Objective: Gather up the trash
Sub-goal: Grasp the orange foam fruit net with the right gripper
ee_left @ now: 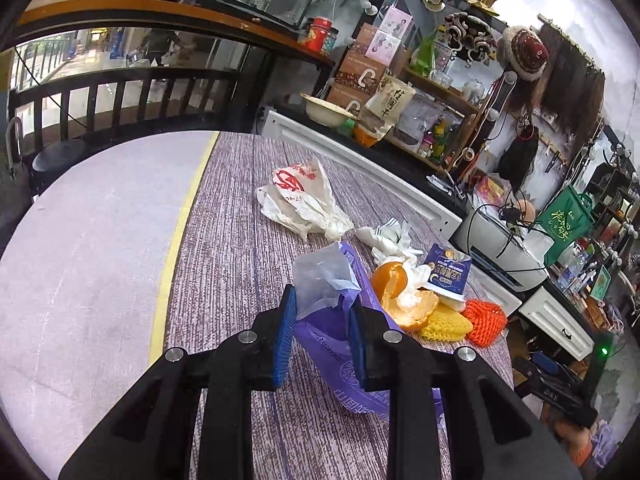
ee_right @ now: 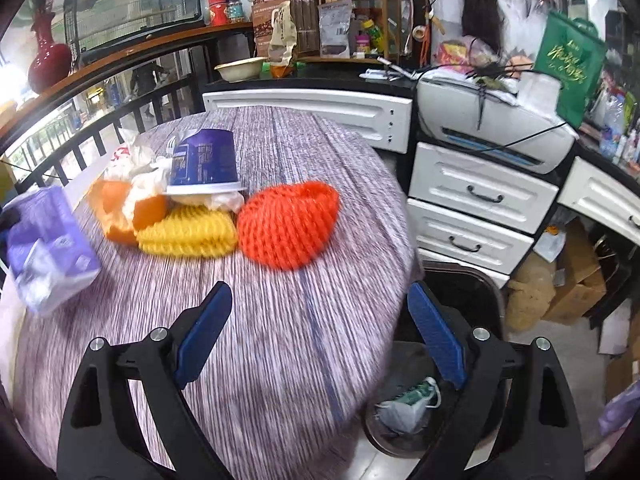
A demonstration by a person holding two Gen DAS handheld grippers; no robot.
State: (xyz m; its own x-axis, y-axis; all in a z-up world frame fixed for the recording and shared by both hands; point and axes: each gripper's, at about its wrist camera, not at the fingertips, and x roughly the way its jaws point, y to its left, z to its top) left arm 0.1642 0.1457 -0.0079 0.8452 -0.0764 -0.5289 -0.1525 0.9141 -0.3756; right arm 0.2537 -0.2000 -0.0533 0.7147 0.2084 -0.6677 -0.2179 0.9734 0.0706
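Purple plastic wrapper (ee_left: 344, 320) sits pinched between the blue pads of the left gripper (ee_left: 322, 322), just above the table (ee_left: 240, 208). The right gripper (ee_right: 320, 332) hangs wide and empty, with the orange foam net (ee_right: 288, 224) just beyond it and the bin (ee_right: 460, 300) below its right finger.

Red vase (ee_right: 47, 62) — white drawers (ee_right: 478, 196)
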